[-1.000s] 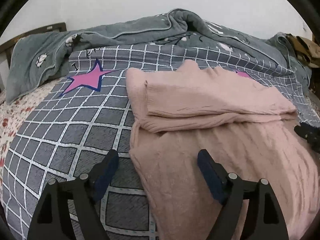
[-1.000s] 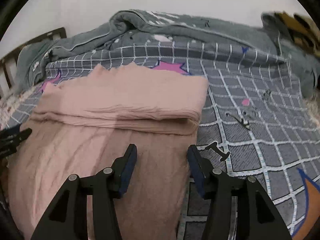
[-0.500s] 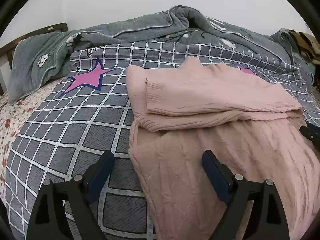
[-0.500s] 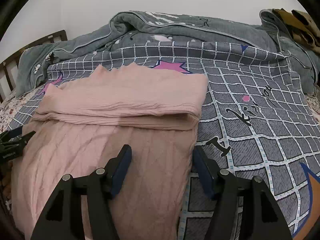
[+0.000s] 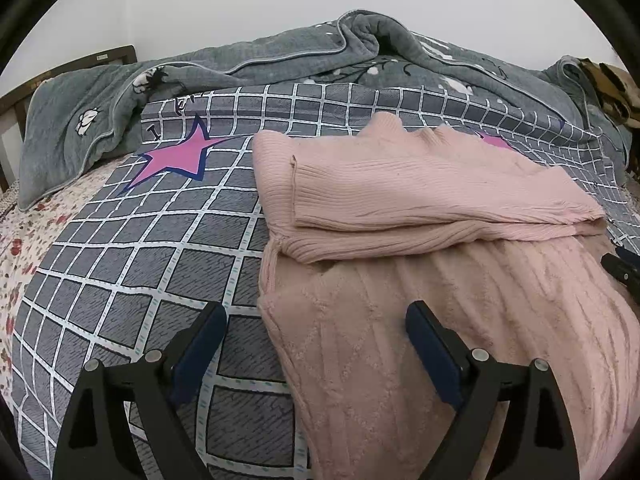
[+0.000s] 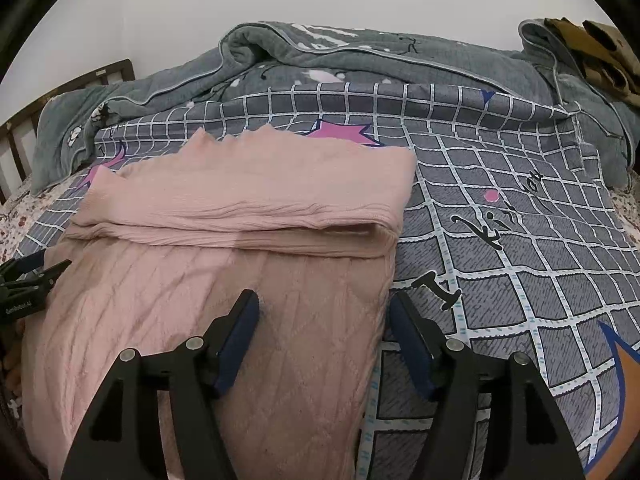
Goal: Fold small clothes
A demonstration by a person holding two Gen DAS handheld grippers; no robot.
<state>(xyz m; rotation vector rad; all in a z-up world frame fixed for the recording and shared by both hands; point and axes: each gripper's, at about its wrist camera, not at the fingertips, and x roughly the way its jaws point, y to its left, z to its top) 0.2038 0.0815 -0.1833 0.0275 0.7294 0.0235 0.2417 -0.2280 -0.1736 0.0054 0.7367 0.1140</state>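
Observation:
A pink knit sweater lies flat on the bed, its sleeves folded across the upper body in a band. It also shows in the right wrist view. My left gripper is open and empty, straddling the sweater's lower left edge. My right gripper is open and empty over the sweater's lower right edge. The left gripper's tip shows at the left of the right wrist view; the right gripper's tip shows at the right of the left wrist view.
A grey checked bedsheet with pink stars covers the bed. A rumpled grey blanket lies along the back by the wall. A brown item sits at the far right. A wooden headboard stands at the left.
Both grippers have drawn back towards the sweater's lower hem and risen slightly. The sweater has not moved. Both grippers stay open.

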